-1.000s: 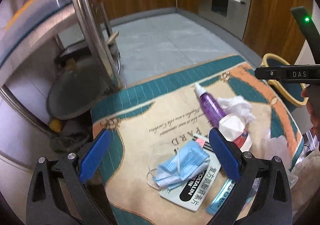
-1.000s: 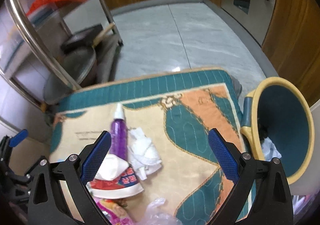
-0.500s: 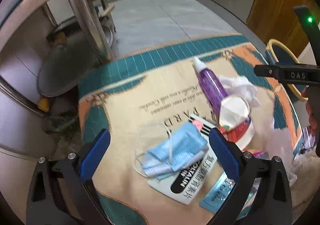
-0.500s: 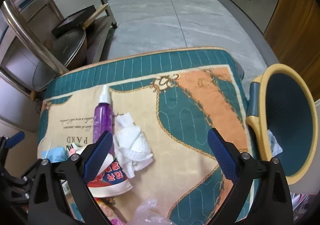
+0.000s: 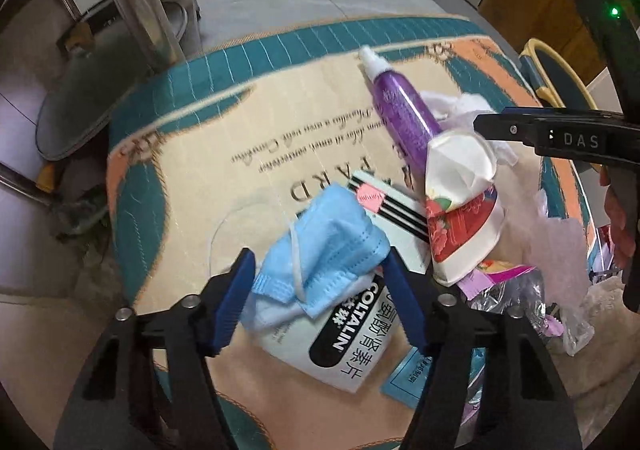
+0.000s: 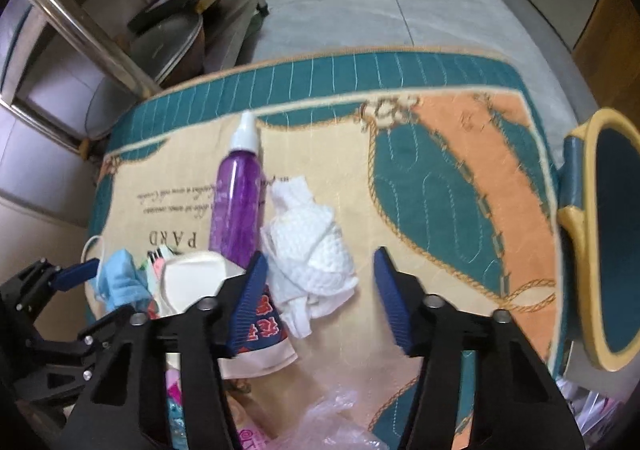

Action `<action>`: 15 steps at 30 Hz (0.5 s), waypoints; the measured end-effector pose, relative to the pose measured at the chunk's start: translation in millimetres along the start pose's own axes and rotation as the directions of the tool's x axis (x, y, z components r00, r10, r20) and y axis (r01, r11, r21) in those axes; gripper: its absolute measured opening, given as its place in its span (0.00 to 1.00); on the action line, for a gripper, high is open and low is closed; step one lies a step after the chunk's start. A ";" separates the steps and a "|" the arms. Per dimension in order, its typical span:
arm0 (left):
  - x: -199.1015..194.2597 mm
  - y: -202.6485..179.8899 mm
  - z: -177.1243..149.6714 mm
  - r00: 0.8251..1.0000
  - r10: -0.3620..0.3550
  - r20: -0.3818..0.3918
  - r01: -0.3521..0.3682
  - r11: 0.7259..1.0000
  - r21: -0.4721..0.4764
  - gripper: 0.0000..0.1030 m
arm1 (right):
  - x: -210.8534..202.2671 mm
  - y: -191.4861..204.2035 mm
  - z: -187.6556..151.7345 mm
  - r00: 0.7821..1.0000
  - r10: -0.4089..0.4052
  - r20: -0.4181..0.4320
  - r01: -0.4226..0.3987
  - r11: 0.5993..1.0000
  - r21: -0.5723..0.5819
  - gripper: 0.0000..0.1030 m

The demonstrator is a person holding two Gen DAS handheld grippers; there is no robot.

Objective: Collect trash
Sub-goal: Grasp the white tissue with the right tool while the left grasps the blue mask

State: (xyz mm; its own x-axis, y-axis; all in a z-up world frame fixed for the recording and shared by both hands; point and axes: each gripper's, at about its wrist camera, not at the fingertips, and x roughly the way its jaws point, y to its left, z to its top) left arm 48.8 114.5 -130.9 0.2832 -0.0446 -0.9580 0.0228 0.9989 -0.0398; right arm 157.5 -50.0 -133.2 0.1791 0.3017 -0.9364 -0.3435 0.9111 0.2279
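On the rug [image 6: 440,186], a spray bottle [image 6: 238,202] lies just left of a crumpled tissue [image 6: 312,250]. Nearer the camera, a face mask [image 5: 332,246] rests on a box [image 5: 352,334], left of a paper cup [image 5: 460,202]. A bin [image 6: 608,234] stands at the rug's right edge.

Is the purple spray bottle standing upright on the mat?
No, the purple spray bottle lies flat on the patterned mat, its white cap pointing toward the mat's far edge.

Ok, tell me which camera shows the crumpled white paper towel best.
The right wrist view: the crumpled white paper towel lies whole, mid-frame beside the purple spray bottle. The left wrist view shows only part of it, behind the right gripper's finger.
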 end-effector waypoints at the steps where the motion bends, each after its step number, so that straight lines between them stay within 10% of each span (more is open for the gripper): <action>1: 4.7 -1.4 -0.6 1.000 0.009 -0.020 -0.008 1.000 0.010 0.51 | 3.6 -1.1 -0.7 1.000 0.008 -0.014 -0.008 1.000 0.009 0.42; 6: 4.7 -5.1 2.0 1.000 0.024 -0.019 -0.023 0.999 0.023 0.21 | 6.5 -1.2 0.0 0.999 0.032 -0.023 -0.032 0.999 0.022 0.29; 15: -37.1 -8.9 19.7 0.983 0.112 0.147 -0.119 0.992 0.040 0.15 | -23.1 -5.7 9.5 0.996 0.017 0.083 -0.020 0.999 0.034 0.28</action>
State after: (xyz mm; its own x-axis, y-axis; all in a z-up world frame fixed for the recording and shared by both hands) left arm 57.0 107.0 -89.4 0.4219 0.0667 -0.9042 0.0274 0.9959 0.0862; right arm 164.1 -59.4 -110.4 0.2486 0.3393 -0.9072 -0.3158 0.9139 0.2552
